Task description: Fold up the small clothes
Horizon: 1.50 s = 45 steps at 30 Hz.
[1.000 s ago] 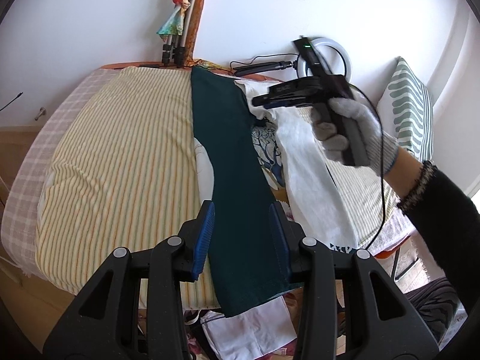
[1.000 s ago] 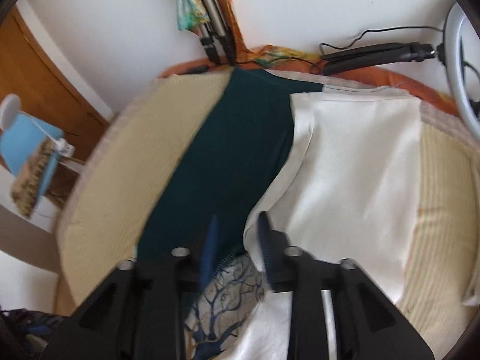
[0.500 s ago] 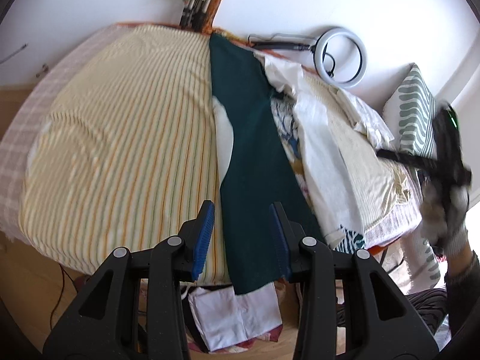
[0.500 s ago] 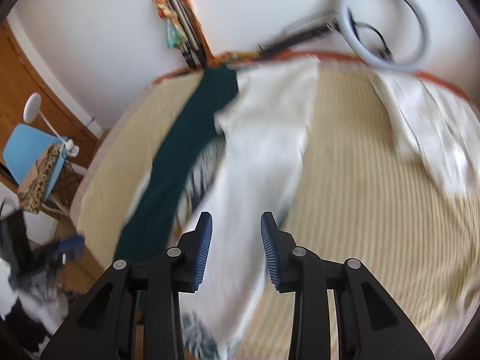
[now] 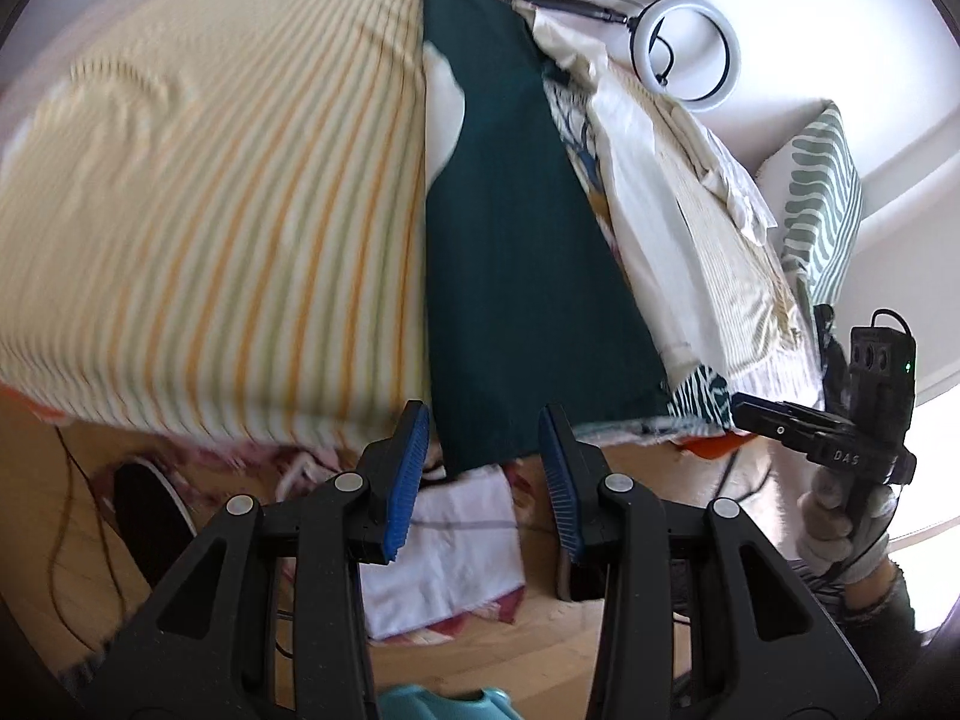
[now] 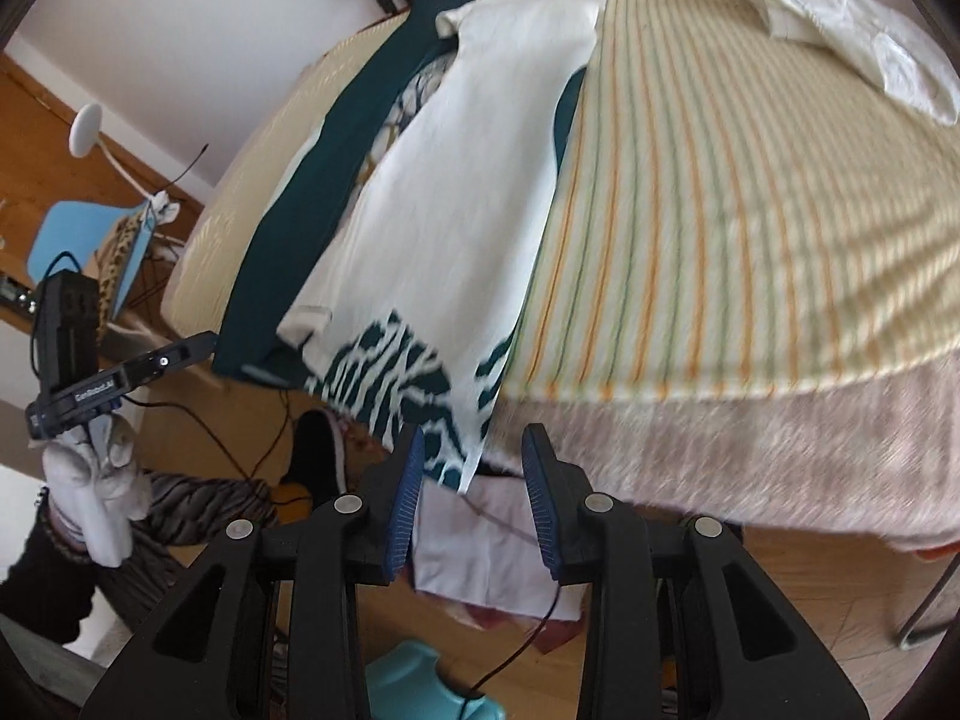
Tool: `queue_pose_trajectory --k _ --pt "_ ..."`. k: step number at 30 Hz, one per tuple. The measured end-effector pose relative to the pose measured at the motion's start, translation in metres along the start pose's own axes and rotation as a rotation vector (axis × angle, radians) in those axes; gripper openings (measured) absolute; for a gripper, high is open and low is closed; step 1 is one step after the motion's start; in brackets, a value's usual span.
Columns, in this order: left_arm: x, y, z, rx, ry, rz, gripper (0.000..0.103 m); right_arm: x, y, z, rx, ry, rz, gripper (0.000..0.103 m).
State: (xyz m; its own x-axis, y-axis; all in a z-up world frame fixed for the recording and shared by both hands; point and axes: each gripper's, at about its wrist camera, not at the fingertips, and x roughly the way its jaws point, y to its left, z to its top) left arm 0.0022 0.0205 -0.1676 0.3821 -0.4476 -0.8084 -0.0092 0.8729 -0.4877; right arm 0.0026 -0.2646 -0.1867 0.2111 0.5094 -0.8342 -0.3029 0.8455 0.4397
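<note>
A long dark green garment point(image 5: 516, 228) lies across the striped table, its end hanging over the near edge; it also shows in the right wrist view point(image 6: 312, 198). A white garment point(image 6: 456, 174) lies beside it over a green-and-white patterned cloth point(image 6: 390, 378). My left gripper point(image 5: 483, 462) is open and empty, just below the green garment's hanging end. My right gripper point(image 6: 471, 483) is open and empty, below the white garment's hanging corner. Each gripper shows in the other's view, the right one point(image 5: 780, 420) and the left one point(image 6: 180, 354).
The table carries a yellow striped cloth point(image 5: 210, 210) over a pink checked one point(image 6: 750, 450). More white clothes point(image 6: 840, 18) lie at the far right. A ring light point(image 5: 687, 48) and a striped cushion point(image 5: 825, 192) stand behind. White cloth point(image 5: 444, 546), a shoe point(image 6: 315, 456) and cables lie on the wooden floor.
Both grippers have drawn back and down from over the table to just below its near edge. The right gripper has left the middle of the clothes. Both stayed open.
</note>
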Motion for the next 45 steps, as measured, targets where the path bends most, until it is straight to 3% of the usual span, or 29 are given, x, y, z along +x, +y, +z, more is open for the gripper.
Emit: queue_pose_trajectory --k 4,10,17,19,25,27,29,30,32,39,43,45 --pt "0.010 0.005 -0.004 -0.050 0.046 -0.056 0.038 0.003 0.001 -0.004 0.021 0.020 0.067 0.034" --pt "0.013 0.011 0.001 -0.092 0.051 -0.085 0.038 0.023 -0.006 -0.012 0.051 0.080 0.109 0.032" --pt "0.008 0.014 0.003 -0.109 0.039 -0.117 0.038 0.000 -0.015 -0.012 0.090 0.014 0.241 0.037" --pt "0.007 0.015 0.005 -0.120 0.038 -0.126 0.038 -0.004 -0.015 -0.011 0.090 0.002 0.252 0.043" --pt "0.009 0.016 0.008 -0.160 0.051 -0.146 0.038 0.009 -0.019 -0.008 0.136 0.033 0.273 0.043" --pt "0.010 0.015 0.008 -0.152 0.056 -0.137 0.038 0.016 -0.018 -0.008 0.142 0.046 0.249 0.035" --pt "0.011 0.013 0.007 -0.144 0.057 -0.117 0.033 0.023 -0.021 -0.008 0.163 0.069 0.231 0.007" --pt "0.011 0.012 0.007 -0.138 0.058 -0.100 0.028 0.025 -0.023 -0.008 0.172 0.069 0.227 0.006" --pt "0.012 0.012 0.006 -0.125 0.062 -0.090 0.001 0.024 -0.025 -0.009 0.179 0.061 0.234 0.004" --pt "-0.027 0.000 0.004 -0.083 -0.054 -0.142 0.000 -0.010 -0.007 -0.019 0.109 -0.007 0.172 0.000" --pt "-0.022 0.000 -0.004 -0.040 -0.044 -0.093 0.000 -0.014 -0.012 -0.028 0.137 -0.025 0.190 0.000" --pt "-0.006 0.010 -0.006 -0.088 0.008 -0.110 0.000 -0.003 -0.015 -0.030 0.134 0.006 0.164 0.000"
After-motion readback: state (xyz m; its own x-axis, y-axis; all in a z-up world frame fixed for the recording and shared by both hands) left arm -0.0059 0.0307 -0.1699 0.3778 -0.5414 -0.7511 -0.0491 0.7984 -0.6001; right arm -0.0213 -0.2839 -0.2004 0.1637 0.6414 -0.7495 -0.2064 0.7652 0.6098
